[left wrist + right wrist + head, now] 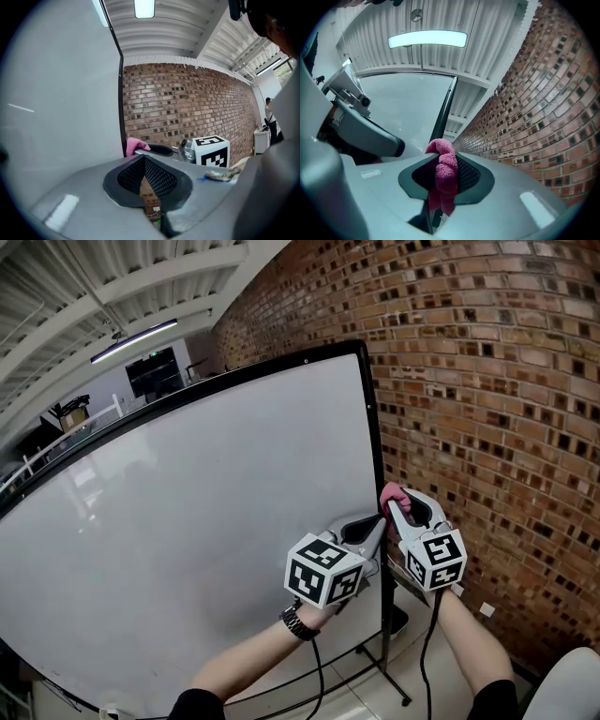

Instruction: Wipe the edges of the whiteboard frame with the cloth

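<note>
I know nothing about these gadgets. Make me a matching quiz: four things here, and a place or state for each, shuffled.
1. pink terry cloth
2. left gripper
3. black whiteboard frame
4. red brick wall

A. jaws shut, empty
B. pinched in the right gripper
C. behind the board
D. upright strip along the white panel's right edge

Pairs: 1-B, 2-A, 3-D, 4-C.
</note>
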Action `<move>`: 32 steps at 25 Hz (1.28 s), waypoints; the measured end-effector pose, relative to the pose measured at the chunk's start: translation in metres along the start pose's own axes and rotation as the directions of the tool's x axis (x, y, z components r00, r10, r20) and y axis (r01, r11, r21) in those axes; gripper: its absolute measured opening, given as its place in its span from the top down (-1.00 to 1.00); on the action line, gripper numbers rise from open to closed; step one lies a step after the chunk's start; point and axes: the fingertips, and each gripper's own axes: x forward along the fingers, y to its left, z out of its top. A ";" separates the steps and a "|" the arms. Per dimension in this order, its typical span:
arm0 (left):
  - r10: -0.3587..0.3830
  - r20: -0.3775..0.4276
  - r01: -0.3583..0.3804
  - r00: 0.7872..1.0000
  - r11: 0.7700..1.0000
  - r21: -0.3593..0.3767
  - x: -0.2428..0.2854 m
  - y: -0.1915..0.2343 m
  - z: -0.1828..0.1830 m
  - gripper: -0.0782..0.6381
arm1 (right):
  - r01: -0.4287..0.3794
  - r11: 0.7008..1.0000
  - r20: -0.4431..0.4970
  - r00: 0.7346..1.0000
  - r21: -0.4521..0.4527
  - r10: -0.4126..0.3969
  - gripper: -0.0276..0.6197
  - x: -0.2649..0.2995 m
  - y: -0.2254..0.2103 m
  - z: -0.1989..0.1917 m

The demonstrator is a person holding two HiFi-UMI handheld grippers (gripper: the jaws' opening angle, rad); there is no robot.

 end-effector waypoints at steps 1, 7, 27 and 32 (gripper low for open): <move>0.009 0.008 -0.009 1.000 1.000 0.000 -0.002 0.002 0.010 0.77 | -0.004 1.000 0.010 1.000 0.011 0.004 0.67 0.002 -0.001 0.006; 0.019 0.047 -0.020 0.999 0.999 0.025 -0.004 0.009 0.064 0.77 | -0.013 1.000 0.071 0.997 0.021 0.011 0.67 0.015 -0.012 0.043; 0.025 0.082 -0.038 0.996 0.985 0.169 -0.003 0.012 0.163 0.78 | -0.031 0.999 0.171 0.985 -0.027 0.035 0.67 0.050 -0.033 0.161; 0.014 0.068 -0.022 0.998 0.992 0.124 -0.021 0.019 0.186 0.78 | -0.026 0.997 0.179 0.983 -0.077 0.039 0.67 0.062 -0.035 0.197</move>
